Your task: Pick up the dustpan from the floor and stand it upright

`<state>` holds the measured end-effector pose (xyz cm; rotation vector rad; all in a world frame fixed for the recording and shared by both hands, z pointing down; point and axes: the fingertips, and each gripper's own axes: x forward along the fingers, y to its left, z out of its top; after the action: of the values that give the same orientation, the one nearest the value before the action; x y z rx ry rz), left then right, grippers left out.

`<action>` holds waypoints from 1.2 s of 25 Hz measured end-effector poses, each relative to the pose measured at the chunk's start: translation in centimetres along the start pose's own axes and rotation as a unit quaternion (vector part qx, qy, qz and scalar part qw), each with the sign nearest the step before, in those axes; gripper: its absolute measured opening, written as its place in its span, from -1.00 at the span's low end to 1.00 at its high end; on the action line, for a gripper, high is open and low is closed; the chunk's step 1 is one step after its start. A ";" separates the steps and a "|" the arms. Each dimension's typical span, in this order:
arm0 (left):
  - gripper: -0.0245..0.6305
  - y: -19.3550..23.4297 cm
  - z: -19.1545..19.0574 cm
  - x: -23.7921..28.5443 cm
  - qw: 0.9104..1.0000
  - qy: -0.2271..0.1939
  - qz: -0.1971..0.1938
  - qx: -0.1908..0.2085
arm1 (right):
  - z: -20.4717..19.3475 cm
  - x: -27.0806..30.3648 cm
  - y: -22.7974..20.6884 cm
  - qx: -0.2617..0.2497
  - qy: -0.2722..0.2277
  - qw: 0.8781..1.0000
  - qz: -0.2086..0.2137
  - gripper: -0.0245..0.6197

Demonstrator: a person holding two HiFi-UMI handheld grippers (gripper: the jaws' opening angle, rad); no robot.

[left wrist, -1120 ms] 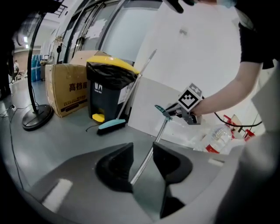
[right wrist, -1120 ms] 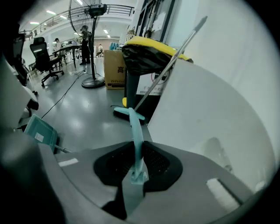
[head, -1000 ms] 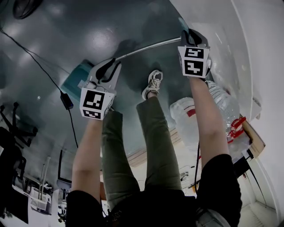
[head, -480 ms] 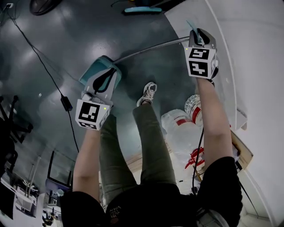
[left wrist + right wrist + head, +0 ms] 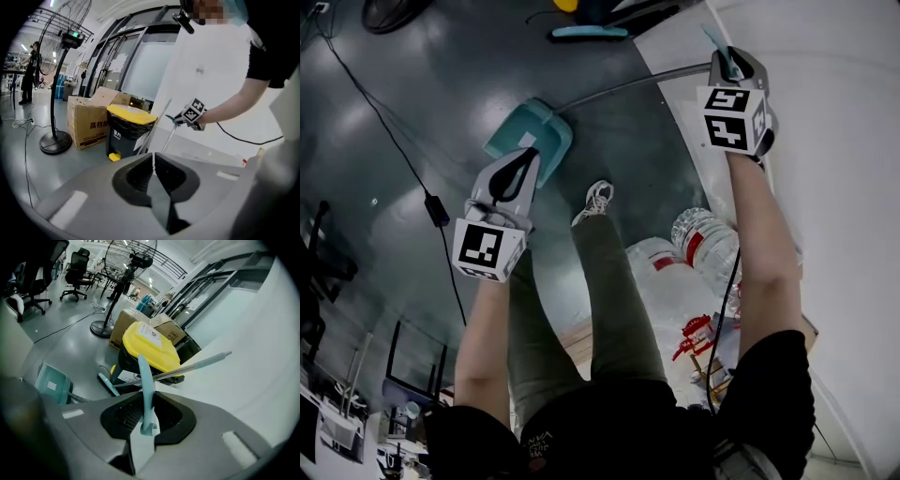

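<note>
The teal dustpan (image 5: 530,139) is low over the dark floor, and its long metal handle (image 5: 628,86) slants up to the right. My right gripper (image 5: 727,64) is shut on the handle's teal end grip (image 5: 145,385), beside the white wall. In the right gripper view the pan (image 5: 50,385) shows far down at the left. My left gripper (image 5: 527,157) hangs just short of the pan, apart from it. Its jaws are closing and stand almost together with nothing between them. From the left gripper (image 5: 153,158) view I see the right gripper (image 5: 177,119) and the handle (image 5: 168,138).
A black bin with a yellow lid (image 5: 129,129), cardboard boxes (image 5: 89,124) and a standing fan (image 5: 58,84) stand by the glass wall. A teal broom (image 5: 108,383) lies near the bin. Water bottles (image 5: 703,244) sit near my shoe (image 5: 595,202). A cable (image 5: 403,159) crosses the floor.
Both grippers have risen. The right one lifted the handle's end up along the wall. The pan, earlier partly under the left gripper, now shows in full beyond its tips.
</note>
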<state>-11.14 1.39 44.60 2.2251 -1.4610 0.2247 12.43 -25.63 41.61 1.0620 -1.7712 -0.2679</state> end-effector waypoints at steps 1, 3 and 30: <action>-0.72 -0.1 0.3 0.0 1.000 -0.003 0.001 -0.001 | 0.1 0.0 -0.7 -0.002 0.001 1.000 -0.005 -0.73; -0.72 -0.5 1.1 0.2 1.000 -0.012 -0.001 0.001 | 0.3 -0.1 -2.0 -0.008 0.001 1.000 -0.014 -0.73; -0.73 -4.0 4.5 1.5 0.999 -0.032 -0.042 0.004 | 2.2 -3.0 -10.0 -0.082 0.005 0.991 -0.110 -0.65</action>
<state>-7.43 -0.67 40.06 2.3139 -1.3976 0.1345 16.22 -29.88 32.54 1.1376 -1.5940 -0.5341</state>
